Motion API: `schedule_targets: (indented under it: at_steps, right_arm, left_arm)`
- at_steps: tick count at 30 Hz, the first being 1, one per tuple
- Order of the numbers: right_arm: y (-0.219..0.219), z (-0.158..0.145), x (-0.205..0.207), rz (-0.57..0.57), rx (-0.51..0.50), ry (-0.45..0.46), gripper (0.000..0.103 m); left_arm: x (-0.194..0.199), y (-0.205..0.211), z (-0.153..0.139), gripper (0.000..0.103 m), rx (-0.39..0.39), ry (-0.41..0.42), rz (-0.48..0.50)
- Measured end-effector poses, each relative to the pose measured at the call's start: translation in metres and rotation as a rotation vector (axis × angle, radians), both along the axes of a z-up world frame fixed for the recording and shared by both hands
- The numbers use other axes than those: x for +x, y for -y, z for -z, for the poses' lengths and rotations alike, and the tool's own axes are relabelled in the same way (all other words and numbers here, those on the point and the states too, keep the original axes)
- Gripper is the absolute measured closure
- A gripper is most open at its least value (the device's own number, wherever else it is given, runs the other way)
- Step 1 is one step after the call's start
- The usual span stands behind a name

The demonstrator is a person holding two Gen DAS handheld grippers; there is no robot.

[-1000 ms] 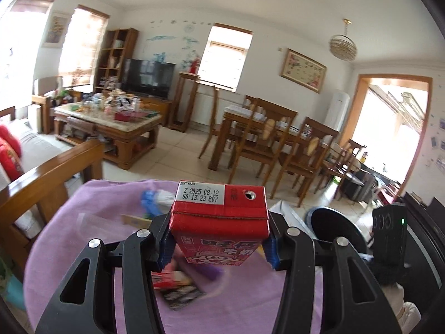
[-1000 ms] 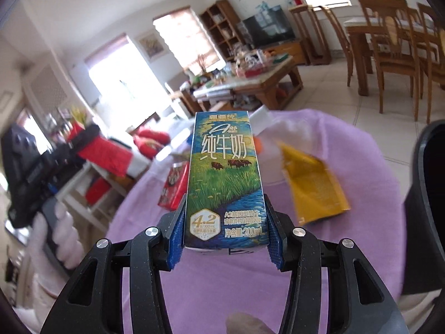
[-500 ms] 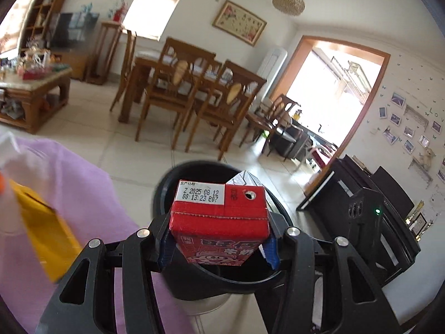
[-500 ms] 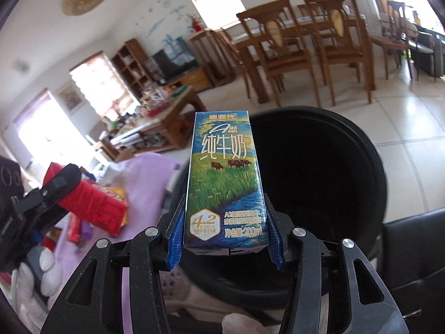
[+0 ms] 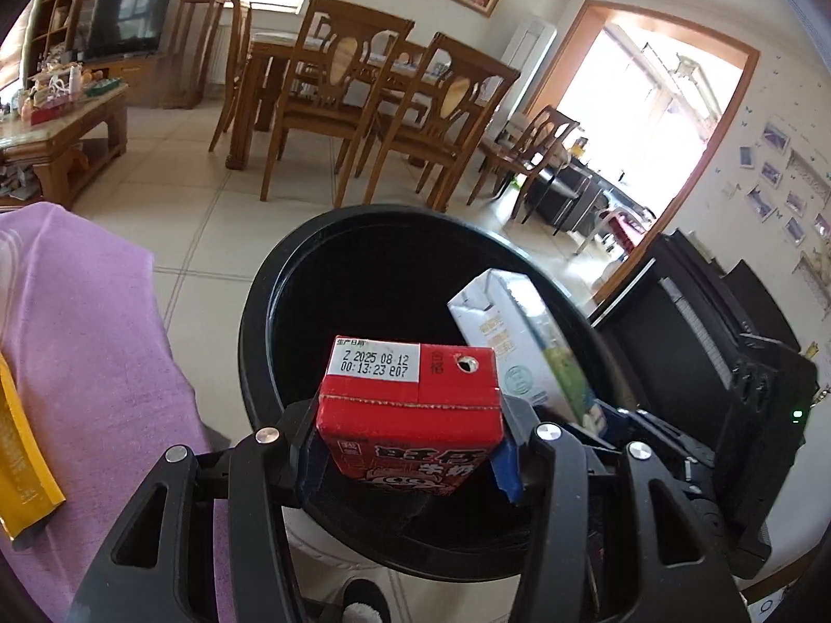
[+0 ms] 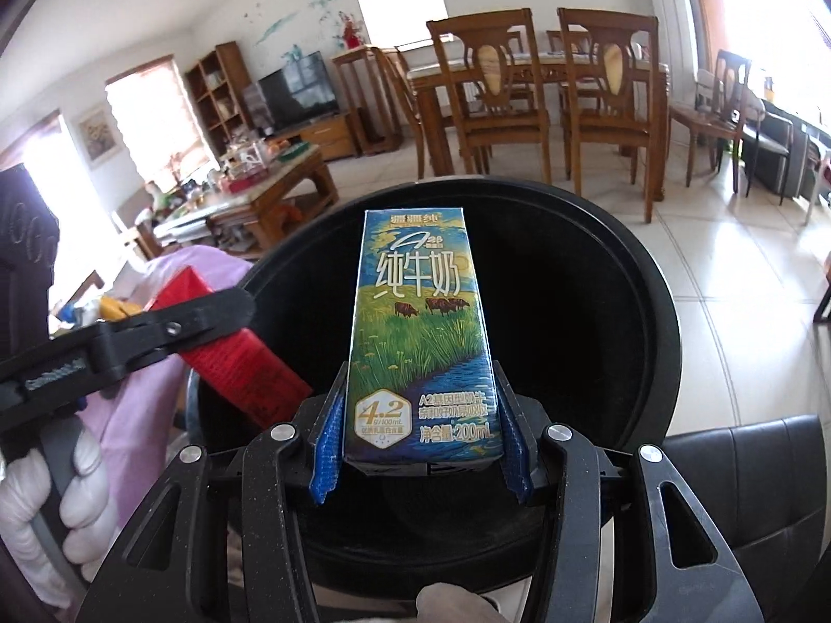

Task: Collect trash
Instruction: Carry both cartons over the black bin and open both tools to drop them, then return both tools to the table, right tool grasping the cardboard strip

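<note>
Both sets of fingers are pinched tight, each on a small drink box. My left fingers (image 5: 410, 449) squeeze a red carton (image 5: 410, 407) from its two sides, with the blue pads pressed against it. The red carton lies flat, its top end with the printed date and the little straw hole facing away from me. It hangs over the near edge of the black trash bin (image 5: 332, 239), above the dark hole.

My right fingers (image 6: 418, 459) squeeze a blue and green milk carton (image 6: 420, 332) near its bottom. This carton stands up tall, with cows and grass painted on its front. It is also over the open black trash bin (image 6: 649, 280), close to the near rim.

From the right side I can see the red carton (image 6: 233, 353) to the left, tilted, with my left fingers' black arm across it and my white glove (image 6: 62, 488) holding the handle. From the left side I can see the milk carton (image 5: 524, 348) to the right of the red one, leaning over the bin.

To the left lies the surface with a purple cloth (image 5: 88, 337), and a yellow packet (image 5: 21, 472) rests on it. Far behind the bin stand wooden chairs (image 5: 337, 98) on a tiled floor (image 5: 197, 218).
</note>
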State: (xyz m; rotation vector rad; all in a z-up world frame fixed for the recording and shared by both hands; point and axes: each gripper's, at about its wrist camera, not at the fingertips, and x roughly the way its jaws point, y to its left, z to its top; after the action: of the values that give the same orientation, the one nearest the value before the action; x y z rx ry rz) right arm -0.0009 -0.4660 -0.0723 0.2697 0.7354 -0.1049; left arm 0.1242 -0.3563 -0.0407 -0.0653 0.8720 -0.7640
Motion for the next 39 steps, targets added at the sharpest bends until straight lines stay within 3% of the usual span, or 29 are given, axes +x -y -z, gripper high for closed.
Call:
schedule_targets:
  at_steps: [4, 8, 10, 17, 25, 32, 35, 39]
  right_arm:
    - [-0.007, -0.003, -0.001, 0.006, -0.021, -0.01, 0.053]
    - [-0.014, -0.006, -0.007, 0.008, -0.025, -0.014, 0.052]
    - [-0.015, -0.008, -0.009, 0.013, -0.027, -0.012, 0.043]
    - [-0.035, -0.019, -0.018, 0.001, -0.016, 0.011, 0.038]
    - [-0.094, -0.044, -0.009, -0.115, -0.028, 0.048, 0.03]
    - [-0.171, -0.065, 0.017, -0.286, -0.019, 0.056, 0.03]
    - [-0.209, -0.077, 0.032, -0.406, -0.011, 0.075, 0.03]
    - [-0.271, -0.095, 0.057, -0.592, -0.033, 0.102, 0.035]
  left_arm:
    - [-0.001, -0.005, 0.0, 0.051, 0.018, -0.011, -0.016]
    - [-0.01, -0.011, -0.001, 0.036, 0.003, -0.012, -0.015]
    - [-0.02, -0.019, -0.007, 0.024, 0.019, 0.02, -0.035]
    - [-0.053, -0.062, -0.033, 0.02, -0.021, 0.09, -0.056]
    - [-0.076, -0.158, -0.06, 0.019, 0.026, 0.223, -0.208]
    - [-0.063, -0.283, -0.07, 0.019, 0.028, 0.238, -0.419]
    - [-0.052, -0.332, -0.075, 0.019, 0.077, 0.268, -0.441]
    - [-0.032, -0.382, -0.064, 0.019, 0.318, 0.327, -0.292]
